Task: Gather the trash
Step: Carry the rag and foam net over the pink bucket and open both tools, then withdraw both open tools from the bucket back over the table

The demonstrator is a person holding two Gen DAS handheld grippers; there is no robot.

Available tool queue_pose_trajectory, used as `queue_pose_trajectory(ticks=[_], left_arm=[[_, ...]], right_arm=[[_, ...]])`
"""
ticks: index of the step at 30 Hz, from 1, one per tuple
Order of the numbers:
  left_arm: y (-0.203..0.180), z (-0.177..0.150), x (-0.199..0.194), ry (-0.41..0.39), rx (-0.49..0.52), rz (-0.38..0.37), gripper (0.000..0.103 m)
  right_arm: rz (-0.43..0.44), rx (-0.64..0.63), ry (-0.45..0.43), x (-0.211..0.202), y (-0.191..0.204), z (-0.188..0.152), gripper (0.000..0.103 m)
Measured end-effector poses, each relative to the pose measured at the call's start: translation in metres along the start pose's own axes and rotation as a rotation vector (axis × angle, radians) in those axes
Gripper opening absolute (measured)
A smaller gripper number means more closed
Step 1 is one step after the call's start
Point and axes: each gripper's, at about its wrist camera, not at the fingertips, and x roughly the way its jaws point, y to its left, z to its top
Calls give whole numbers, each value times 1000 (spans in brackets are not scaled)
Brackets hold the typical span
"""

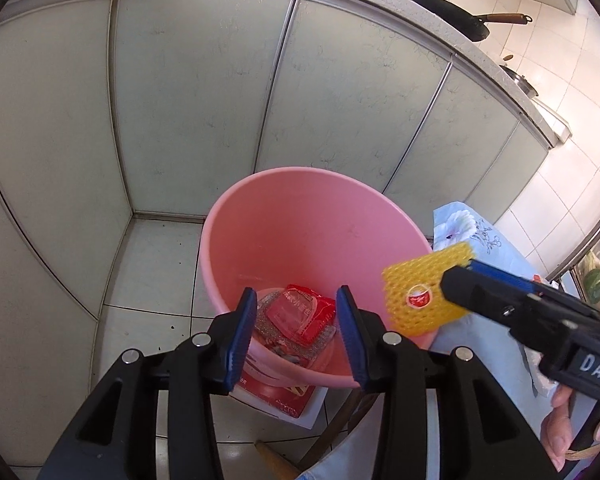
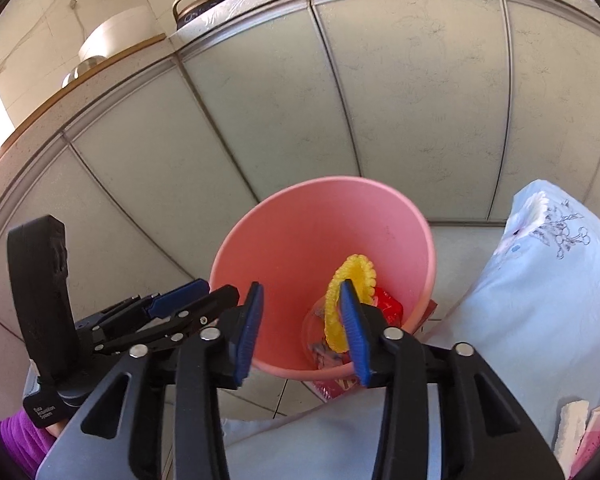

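Behind the pink bucket, pale cabinet doors. Above the near rim of the bucket, the left gripper: jaws apart, nothing between the pads. Down at the bottom of the bucket, straight below these pads, a red wrapper on top of some clear and silver packaging. Under the near side of the bucket, a red and white flat pack on the floor tiles. Over the right part of the bucket, a yellow foam net with a small red sticker, lying against one pad of the right gripper; jaws apart here also, not pressed on the net from both sides. Stuck to that pad or already loose: cannot tell. Right of the bucket, just beside it, a light blue cloth with flower print.
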Motion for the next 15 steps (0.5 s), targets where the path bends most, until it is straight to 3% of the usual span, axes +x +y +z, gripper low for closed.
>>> queue_pose_trajectory(ticks=[9,15], left_arm=[[0,-1,-20,-14,11,-1,40],[-10,-3,-29,-18,40,-20,40]], right_arm=[[-14,-1,101,2,-3,-16,42],[-37,2,62,-27,-11,-31,42]])
